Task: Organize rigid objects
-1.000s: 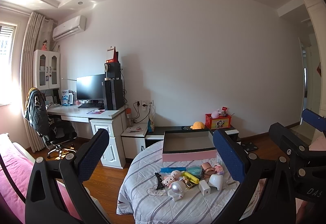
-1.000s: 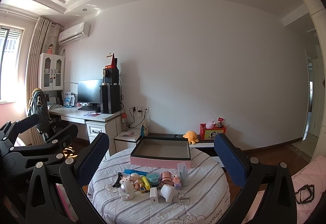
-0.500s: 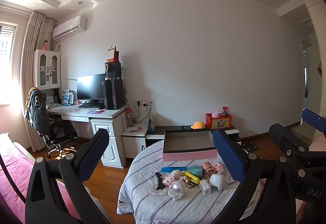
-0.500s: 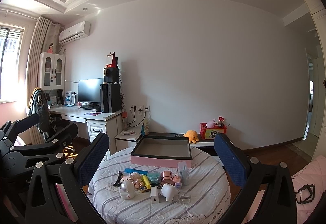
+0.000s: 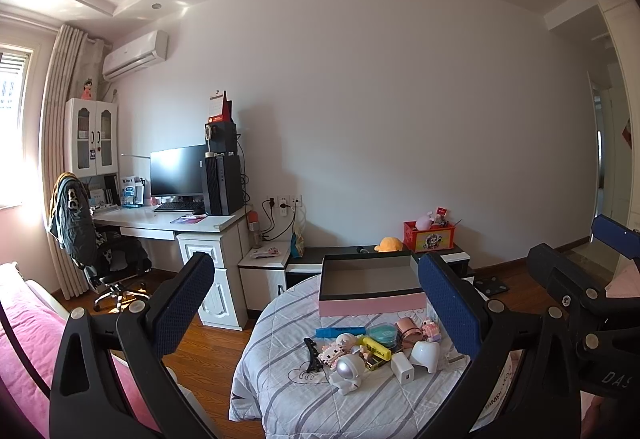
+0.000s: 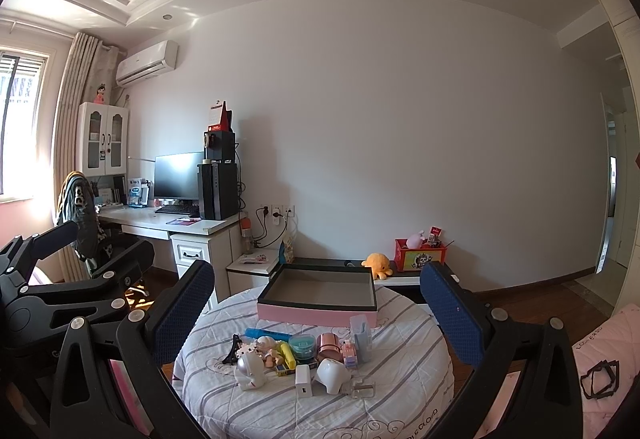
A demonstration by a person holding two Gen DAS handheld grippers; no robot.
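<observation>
A bedroom seen from two handheld grippers, both held up in the air well back from a round table covered with a striped grey and white quilt. The left gripper has its two blue-padded fingers spread wide apart with nothing between them, and the right gripper is spread wide and empty in the same way. At the far side of the table sits a shallow pink box with a dark rim, its inside bare. In front of the box, near the middle of the table, lies a tight cluster of small hard things: a white astronaut figure, a white charger block, a rounded white holder, a teal round tin, a rose-gold tin, a yellow marker, a long blue bar, a small black tower model and a pale blue clear case standing upright. Behind the table stand a white desk with a dark monitor, and an orange plush toy on a low cabinet.
</observation>
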